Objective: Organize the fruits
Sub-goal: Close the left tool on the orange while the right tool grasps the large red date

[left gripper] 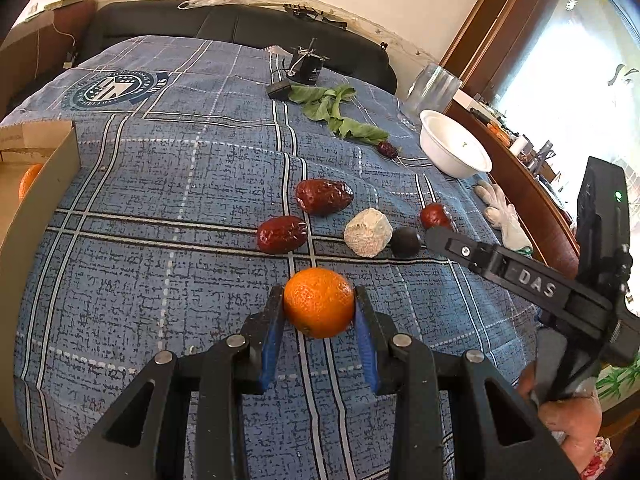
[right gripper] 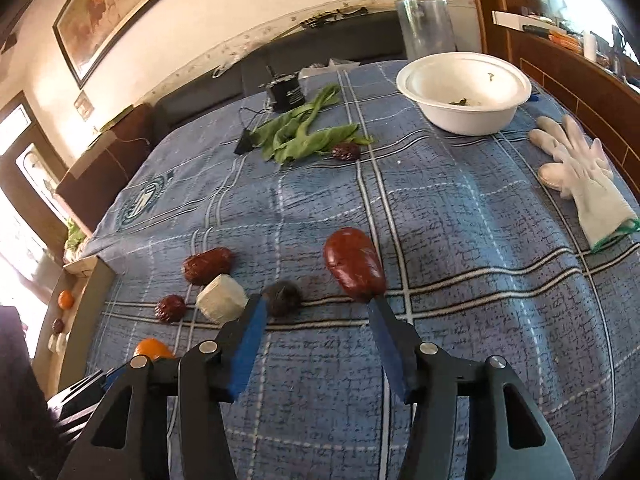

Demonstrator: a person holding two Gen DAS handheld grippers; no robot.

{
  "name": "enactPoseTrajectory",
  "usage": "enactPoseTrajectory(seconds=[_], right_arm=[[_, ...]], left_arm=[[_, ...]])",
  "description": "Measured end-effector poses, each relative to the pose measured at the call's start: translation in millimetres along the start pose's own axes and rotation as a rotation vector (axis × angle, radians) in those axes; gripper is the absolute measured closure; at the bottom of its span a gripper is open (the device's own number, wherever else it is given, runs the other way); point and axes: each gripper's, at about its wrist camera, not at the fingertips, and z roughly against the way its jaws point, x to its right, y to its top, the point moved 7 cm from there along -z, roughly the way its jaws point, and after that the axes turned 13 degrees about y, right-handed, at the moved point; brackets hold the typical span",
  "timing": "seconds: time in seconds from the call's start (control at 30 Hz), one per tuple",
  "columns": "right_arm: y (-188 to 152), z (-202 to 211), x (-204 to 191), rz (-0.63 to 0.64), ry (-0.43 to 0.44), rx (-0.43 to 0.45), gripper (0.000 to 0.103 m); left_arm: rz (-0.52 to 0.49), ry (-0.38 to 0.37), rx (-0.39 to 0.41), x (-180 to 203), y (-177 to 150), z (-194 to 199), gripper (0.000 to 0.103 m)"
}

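Left wrist view: the left tool (left gripper: pixel 319 300) clenches a mandarin orange (left gripper: pixel 319 302) between its blue pads, low over the blue plaid cloth (left gripper: pixel 160 208) on the desk. Beyond lie two red dates (left gripper: pixel 324 196) (left gripper: pixel 282 234), a pale chunk (left gripper: pixel 368 232) and a dark round fruit (left gripper: pixel 405 241), with bare cloth stretching left to a cardboard box wall (left gripper: pixel 44 196).

Right wrist view: the right tool (right gripper: pixel 316 304) hangs released, its right fingertip touching, or nearly touching, a large red date (right gripper: pixel 352 264). Open cloth runs to the white bowl (right gripper: pixel 464 112) and white gloves (right gripper: pixel 580 168) near the far edge.
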Motion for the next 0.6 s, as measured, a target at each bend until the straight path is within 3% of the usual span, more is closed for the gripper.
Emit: enactPoseTrajectory(seconds=[0.3, 0.5, 0.6], right_arm=[[29.8, -0.1, 20.6, -0.053, -0.038, 0.067, 0.045], [38.1, -20.0, 31.4, 0.006, -0.114, 0.001, 0.045], [36.5, -26.4, 34.9, 0.035, -0.147, -0.01, 0.056]], left_arm=[[0.004, -0.011, -0.005, 0.1, -0.1, -0.9, 0.071], [-0.002, -0.014, -0.007, 1.3, 0.7, -2.5, 0.071], [0.001, -0.019, -0.009, 1.0, 1.3, -3.0, 0.071]])
